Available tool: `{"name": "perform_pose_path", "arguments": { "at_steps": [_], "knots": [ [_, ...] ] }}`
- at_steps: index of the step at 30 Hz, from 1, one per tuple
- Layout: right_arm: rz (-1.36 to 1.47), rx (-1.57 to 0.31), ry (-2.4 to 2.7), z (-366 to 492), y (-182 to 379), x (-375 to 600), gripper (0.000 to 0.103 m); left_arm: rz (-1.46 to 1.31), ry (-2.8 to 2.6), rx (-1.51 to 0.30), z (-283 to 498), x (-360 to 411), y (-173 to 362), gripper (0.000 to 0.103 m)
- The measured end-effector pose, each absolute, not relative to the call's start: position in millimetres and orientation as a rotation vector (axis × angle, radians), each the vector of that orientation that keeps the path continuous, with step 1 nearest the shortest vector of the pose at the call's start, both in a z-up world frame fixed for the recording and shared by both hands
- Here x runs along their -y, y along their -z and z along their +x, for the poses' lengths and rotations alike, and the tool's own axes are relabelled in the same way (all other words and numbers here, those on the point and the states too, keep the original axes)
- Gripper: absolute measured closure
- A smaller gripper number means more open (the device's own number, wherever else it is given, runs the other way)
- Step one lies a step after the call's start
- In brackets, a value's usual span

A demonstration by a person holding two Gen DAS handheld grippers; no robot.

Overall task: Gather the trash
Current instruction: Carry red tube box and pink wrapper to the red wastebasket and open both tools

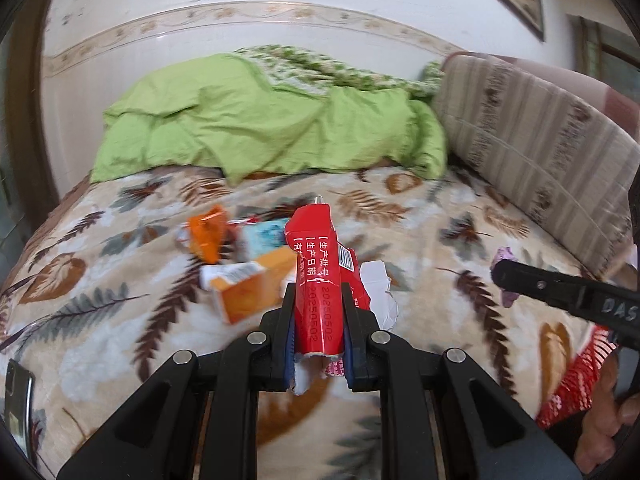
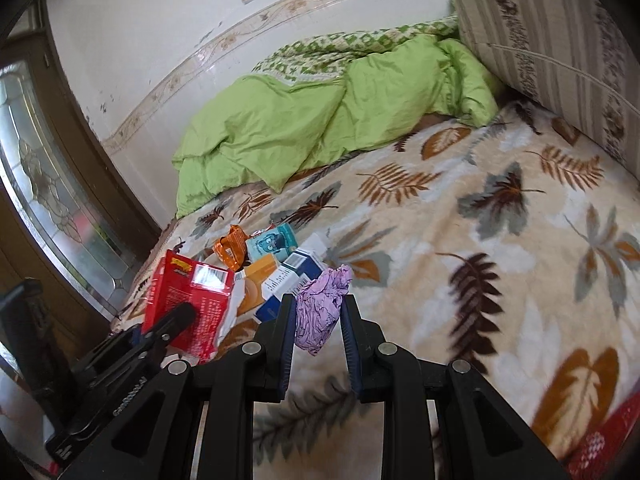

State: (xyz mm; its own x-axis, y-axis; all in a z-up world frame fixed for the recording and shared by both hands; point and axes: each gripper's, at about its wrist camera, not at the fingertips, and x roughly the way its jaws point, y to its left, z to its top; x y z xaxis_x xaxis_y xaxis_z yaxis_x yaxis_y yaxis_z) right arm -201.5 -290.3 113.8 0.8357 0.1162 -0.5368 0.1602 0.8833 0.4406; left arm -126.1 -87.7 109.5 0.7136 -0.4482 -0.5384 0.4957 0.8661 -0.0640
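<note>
A: Item one, left of the leaf-print blanket point(image 2: 460, 216) centre?

B: Left gripper point(image 1: 319, 292), jaws narrow and clamped on a flattened red carton point(image 1: 316, 276). The carton's long axis runs along the fingers and points away toward the green quilt point(image 1: 256, 120); its torn white end hangs at the near side.

A: Item two, the loose pile?

B: It lies on the blanket, just beyond the red carton: orange wrapper point(image 2: 231, 249), teal box point(image 2: 274, 245), orange box point(image 2: 256, 280), blue-and-white box point(image 2: 296, 268), all touching or overlapping, in front of the quilt.

A: Item three, right of the pile?

B: Right gripper point(image 2: 318, 312), jaws drawn in on a crumpled lilac wad point(image 2: 320, 312). The wad stands roughly upright between the fingers, lifted above the blanket.

A: Far right?

B: Striped cushion point(image 2: 560, 52), at the blanket's right edge.
</note>
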Motion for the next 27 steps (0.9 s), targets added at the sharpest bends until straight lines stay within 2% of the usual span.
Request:
{"name": "perform_pose_path", "arguments": {
  "at_steps": [17, 27],
  "knots": [
    [0.660, -0.528, 0.387, -426.5, -123.2, 435.8, 0.079, 0.139, 0.977, -0.604, -251.2, 216.3, -148.3, 0.086],
    [0.726, -0.506, 0.565, -493.6, -120.4, 486.6, 0.076, 0.257, 1.258, -0.716, -329.7, 327.1, -138.0, 0.086]
  ]
}}
